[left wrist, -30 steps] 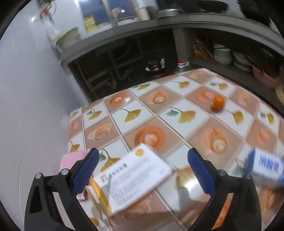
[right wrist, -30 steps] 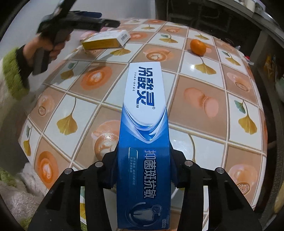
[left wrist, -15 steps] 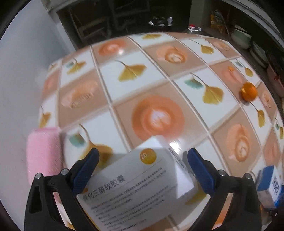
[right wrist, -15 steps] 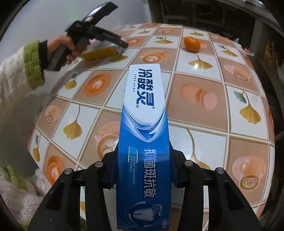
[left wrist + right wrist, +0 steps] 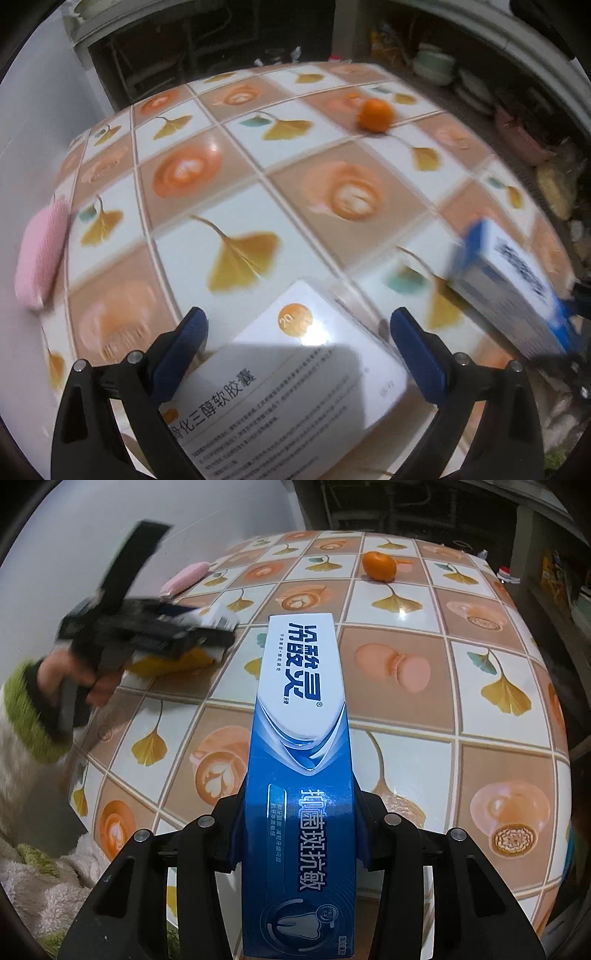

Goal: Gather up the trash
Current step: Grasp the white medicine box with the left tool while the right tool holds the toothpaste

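A white medicine box (image 5: 295, 376) with a yellow side (image 5: 177, 664) lies on the tiled table. My left gripper (image 5: 299, 332) stands open over it, tilted steeply down. Its blue fingers (image 5: 192, 332) flank the box's far end without pressing on it. In the right wrist view the left gripper (image 5: 218, 627) is blurred above the box. My right gripper (image 5: 299, 812) is shut on a long blue and white toothpaste box (image 5: 299, 701), held above the table. That box also shows at the right edge of the left wrist view (image 5: 517, 280).
A tangerine (image 5: 379, 566) sits near the table's far side. A pink pad (image 5: 40, 258) lies at the left edge by the white wall. A hand (image 5: 74, 672) in a green-cuffed fluffy sleeve (image 5: 29, 716) holds the left gripper. Shelves with bowls stand behind the table (image 5: 480, 701).
The left gripper has swung down and over the white box, so its far end now lies between the open fingers. The right gripper still holds the toothpaste box, almost unmoved.
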